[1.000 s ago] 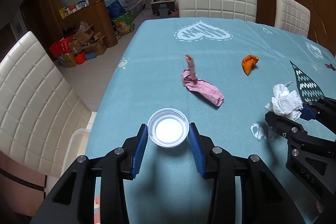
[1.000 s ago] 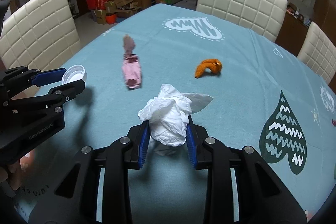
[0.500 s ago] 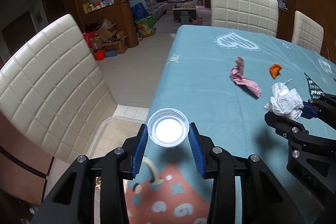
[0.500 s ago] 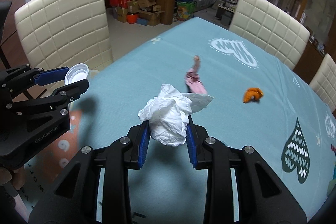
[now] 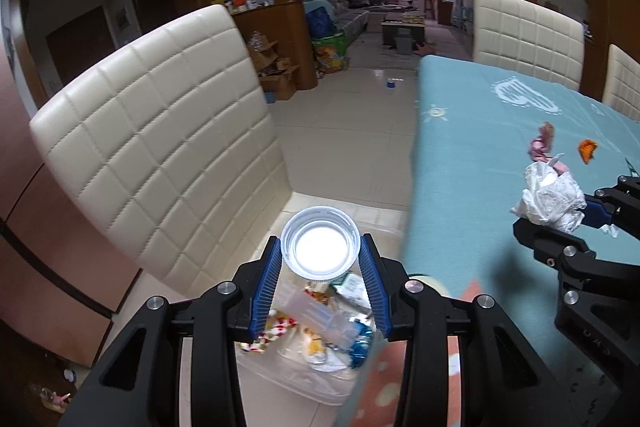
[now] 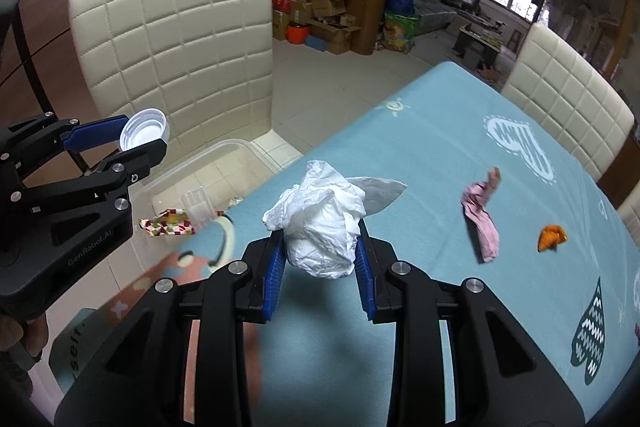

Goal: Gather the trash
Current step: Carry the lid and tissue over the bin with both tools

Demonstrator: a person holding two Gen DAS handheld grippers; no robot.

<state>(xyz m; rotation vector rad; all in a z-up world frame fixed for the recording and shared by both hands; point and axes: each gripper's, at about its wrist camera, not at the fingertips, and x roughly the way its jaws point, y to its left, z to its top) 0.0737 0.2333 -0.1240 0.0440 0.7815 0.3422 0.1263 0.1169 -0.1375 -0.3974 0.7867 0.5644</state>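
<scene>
We held trash in both grippers at the table's edge, above a clear bin on the floor.

Our left gripper (image 5: 320, 267) had its blue pads closed part-way on a white plastic cap (image 5: 320, 247), gripping it by the rim with the hollow side facing the camera; it hung past the left edge of the table (image 5: 480, 147), over the clear bin (image 6: 208, 167) that already held wrappers and a clear plastic piece. Our right gripper (image 6: 320, 259) was closed tightly on a crumpled white tissue (image 6: 320, 223), above the tablecloth near that same edge. A pink wrapper (image 6: 482, 223) and an orange scrap (image 6: 551, 237) lay on the cloth toward the table's middle, near each other but apart. A cream chair (image 5: 160, 147) stood beside the bin.
</scene>
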